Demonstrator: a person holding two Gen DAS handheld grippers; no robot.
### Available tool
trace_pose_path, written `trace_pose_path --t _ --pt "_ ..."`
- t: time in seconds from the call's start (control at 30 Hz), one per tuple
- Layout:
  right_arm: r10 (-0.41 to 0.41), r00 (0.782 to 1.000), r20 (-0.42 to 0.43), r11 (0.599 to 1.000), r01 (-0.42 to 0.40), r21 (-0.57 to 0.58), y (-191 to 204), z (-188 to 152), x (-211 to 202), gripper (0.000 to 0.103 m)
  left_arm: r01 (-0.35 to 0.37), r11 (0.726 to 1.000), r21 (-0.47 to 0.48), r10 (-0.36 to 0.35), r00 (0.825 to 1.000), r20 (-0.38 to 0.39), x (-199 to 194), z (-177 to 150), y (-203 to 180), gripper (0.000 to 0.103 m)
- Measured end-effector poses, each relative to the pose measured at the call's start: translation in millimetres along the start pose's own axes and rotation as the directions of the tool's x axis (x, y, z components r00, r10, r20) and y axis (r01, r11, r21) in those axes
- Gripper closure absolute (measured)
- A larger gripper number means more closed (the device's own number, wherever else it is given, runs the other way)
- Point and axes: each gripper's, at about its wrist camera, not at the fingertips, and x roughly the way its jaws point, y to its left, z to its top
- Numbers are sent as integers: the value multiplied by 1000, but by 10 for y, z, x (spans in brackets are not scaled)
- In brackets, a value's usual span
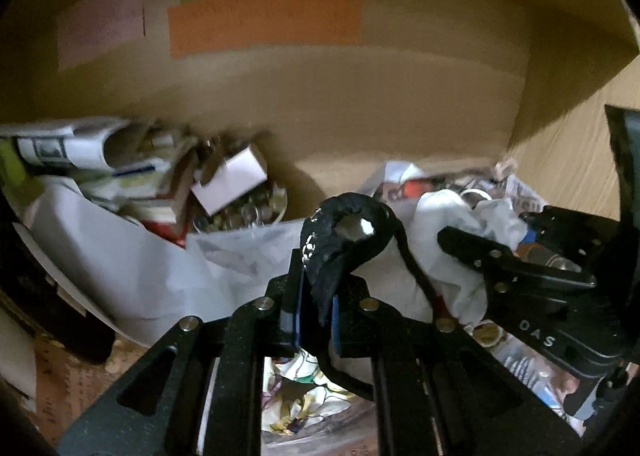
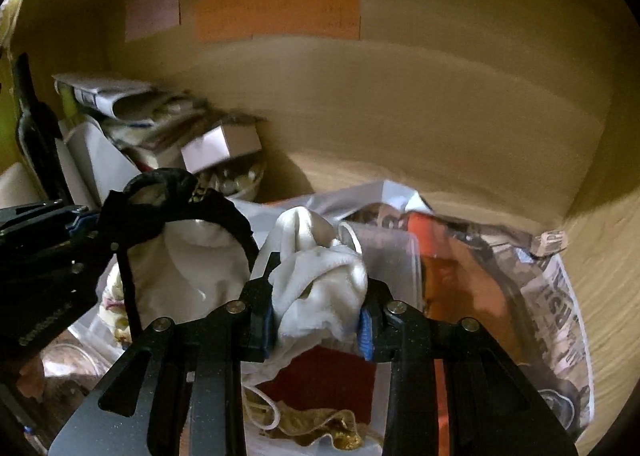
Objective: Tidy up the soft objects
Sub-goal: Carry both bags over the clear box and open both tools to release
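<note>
My left gripper (image 1: 316, 320) is shut on a black fabric piece (image 1: 348, 228) that loops up above its fingers, with a thin black strap hanging to the right. My right gripper (image 2: 320, 326) is shut on a bunched white cloth (image 2: 316, 280). In the right wrist view the left gripper (image 2: 86, 222) enters from the left, holding the black fabric (image 2: 176, 200) over white cloth. In the left wrist view the right gripper (image 1: 516, 272) reaches in from the right beside the white cloth (image 1: 452, 224). Both are inside a cardboard box (image 1: 360, 104).
The box wall carries orange (image 2: 280, 10), green and pink labels. At the back left lie papers (image 1: 72, 148), a small white box (image 2: 220, 146) and a bowl of shiny bits (image 1: 248, 212). Newspaper (image 2: 556, 296), a clear plastic container (image 2: 392, 252), patterned cloth (image 1: 296, 396) and gold fabric (image 2: 320, 428) lie around.
</note>
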Motion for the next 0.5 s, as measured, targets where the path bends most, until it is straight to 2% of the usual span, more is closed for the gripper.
trace_pose_path --t 0.13,0.2,0.3,0.43,0.5 --pt "6 999 -40 1000 -6 5 -28 -31 119 70 8 1000 -6 -8 999 -54 123 -32 10 92" --pt "7 998 -56 1000 -7 5 -40 -49 161 69 16 1000 -11 -17 997 -78 168 -44 24 81" --pt "13 998 -69 1000 -13 6 -26 -64 178 59 21 1000 -17 -23 995 -93 202 -66 24 62" --pt "6 999 -51 1000 -6 -5 -5 -66 100 44 35 999 -14 -37 995 -89 129 -92 23 57" --pt "4 999 -37 1000 -5 -8 3 -60 31 40 47 999 -19 -49 995 -84 66 -95 31 51"
